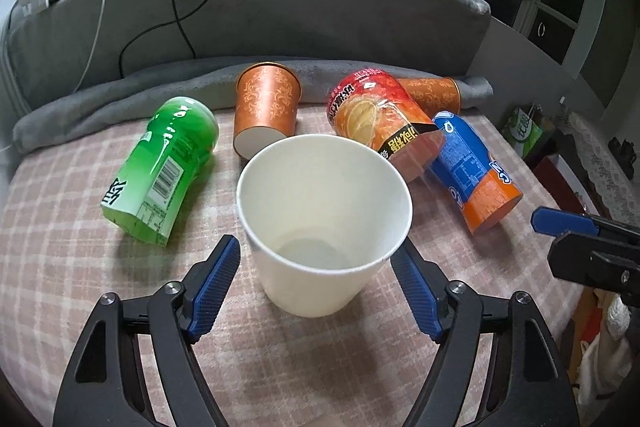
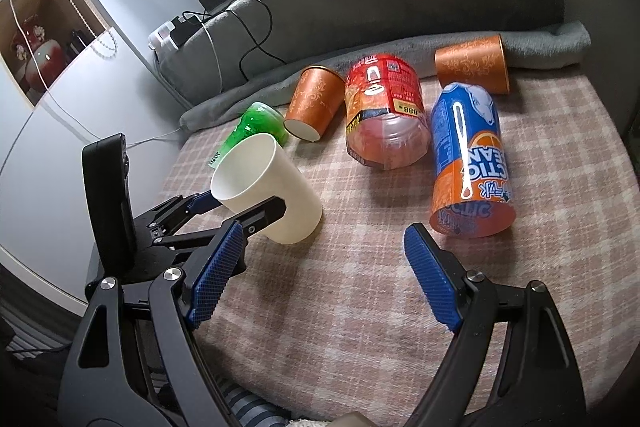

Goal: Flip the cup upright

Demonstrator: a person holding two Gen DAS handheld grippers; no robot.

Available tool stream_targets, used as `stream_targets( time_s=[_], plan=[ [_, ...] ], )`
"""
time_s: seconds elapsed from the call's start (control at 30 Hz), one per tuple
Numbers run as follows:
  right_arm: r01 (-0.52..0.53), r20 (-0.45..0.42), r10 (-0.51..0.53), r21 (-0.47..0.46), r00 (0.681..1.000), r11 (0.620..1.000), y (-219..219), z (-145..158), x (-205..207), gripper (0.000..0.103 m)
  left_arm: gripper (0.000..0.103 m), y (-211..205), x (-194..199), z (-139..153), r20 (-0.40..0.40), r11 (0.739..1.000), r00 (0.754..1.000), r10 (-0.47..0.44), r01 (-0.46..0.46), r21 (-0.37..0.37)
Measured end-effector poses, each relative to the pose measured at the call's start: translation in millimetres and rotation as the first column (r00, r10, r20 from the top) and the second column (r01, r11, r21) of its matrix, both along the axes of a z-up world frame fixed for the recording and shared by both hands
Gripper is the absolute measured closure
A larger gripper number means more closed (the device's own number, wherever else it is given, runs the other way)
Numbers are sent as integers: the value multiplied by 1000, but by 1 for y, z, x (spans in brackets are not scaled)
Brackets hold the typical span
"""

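Note:
A white paper cup [image 1: 324,219] stands upright on the plaid cloth [image 1: 80,287], mouth up, between the open fingers of my left gripper [image 1: 316,259]. The pads sit on either side of its lower wall with a small gap on each side. The right wrist view shows the same cup [image 2: 272,187] with the left gripper's fingers [image 2: 260,215] around it. My right gripper [image 2: 326,259] is open and empty, hovering over the cloth to the cup's right. Its blue tip shows in the left wrist view [image 1: 560,221].
Several cups lie on their sides behind the white one: a green cup [image 1: 168,163], an orange patterned cup [image 1: 266,107], a red cup [image 1: 380,119], a blue-orange cup [image 1: 472,167], another orange cup [image 1: 436,93]. A grey sofa back [image 1: 320,11] with cables is behind.

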State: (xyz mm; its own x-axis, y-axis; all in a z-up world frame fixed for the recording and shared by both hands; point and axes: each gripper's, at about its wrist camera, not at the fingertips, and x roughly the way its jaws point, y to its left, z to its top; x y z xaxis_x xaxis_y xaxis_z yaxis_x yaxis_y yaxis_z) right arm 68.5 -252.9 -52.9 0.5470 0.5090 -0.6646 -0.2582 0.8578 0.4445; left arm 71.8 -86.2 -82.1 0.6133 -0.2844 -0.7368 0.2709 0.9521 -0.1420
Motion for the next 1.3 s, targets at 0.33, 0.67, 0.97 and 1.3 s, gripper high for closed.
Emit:
stream_targets(
  time_s=[0.33,0.67,0.97,1.3],
  plan=[
    [1,64,4,-79,998,997,10,7,-7,17,22,13,-6,-3,-14,1000,1000,7,-7,-11],
    [68,144,-40,-196,989,978,18,5,-16,12,22,32,-21,-2,-11,999,999,32,-32,-20],
    [103,208,-47,-266,977,958,29,9,-24,11,22,52,-39,15,42,995,995,93,-91,-37],
    [179,260,-116,-234,959,956,24,20,-28,11,22,61,-74,60,274,980,942,195,-199,-14]
  ],
)
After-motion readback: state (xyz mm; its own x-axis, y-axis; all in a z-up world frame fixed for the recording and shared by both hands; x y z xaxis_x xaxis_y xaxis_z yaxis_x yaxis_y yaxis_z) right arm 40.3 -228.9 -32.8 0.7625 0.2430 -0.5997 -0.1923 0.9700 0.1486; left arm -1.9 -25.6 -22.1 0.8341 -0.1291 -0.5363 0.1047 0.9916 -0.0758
